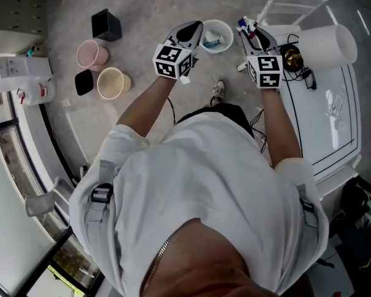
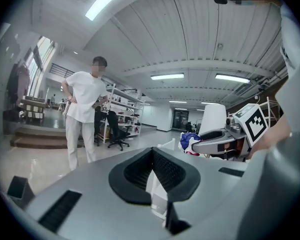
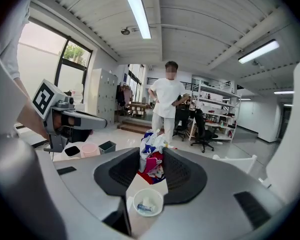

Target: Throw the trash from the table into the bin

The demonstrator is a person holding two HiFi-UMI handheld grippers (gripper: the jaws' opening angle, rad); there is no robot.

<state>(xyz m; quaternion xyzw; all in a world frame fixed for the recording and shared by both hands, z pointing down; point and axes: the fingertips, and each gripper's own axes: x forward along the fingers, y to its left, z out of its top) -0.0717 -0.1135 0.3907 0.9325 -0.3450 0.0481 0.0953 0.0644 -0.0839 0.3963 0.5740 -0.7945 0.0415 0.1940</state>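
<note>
In the head view a small white bin (image 1: 230, 33) stands on the floor between my two grippers, with a blue and white scrap inside. My left gripper (image 1: 193, 30) is just left of it, shut on a thin white scrap of paper (image 2: 157, 191). My right gripper (image 1: 248, 27) is just right of the bin, shut on a crumpled red, blue and white wrapper (image 3: 151, 154). In the right gripper view the bin (image 3: 136, 196) shows low down between the jaws. The left gripper view shows the right gripper (image 2: 216, 136) with the wrapper (image 2: 190, 141) to the right.
A pink bin (image 1: 91, 54), a black bin (image 1: 106, 25), a cream bin (image 1: 113, 83) and a black lid (image 1: 84, 81) sit on the floor to the left. A white table (image 1: 334, 135) with a paper roll (image 1: 328, 45) is at the right. A person in white (image 3: 165, 109) stands ahead.
</note>
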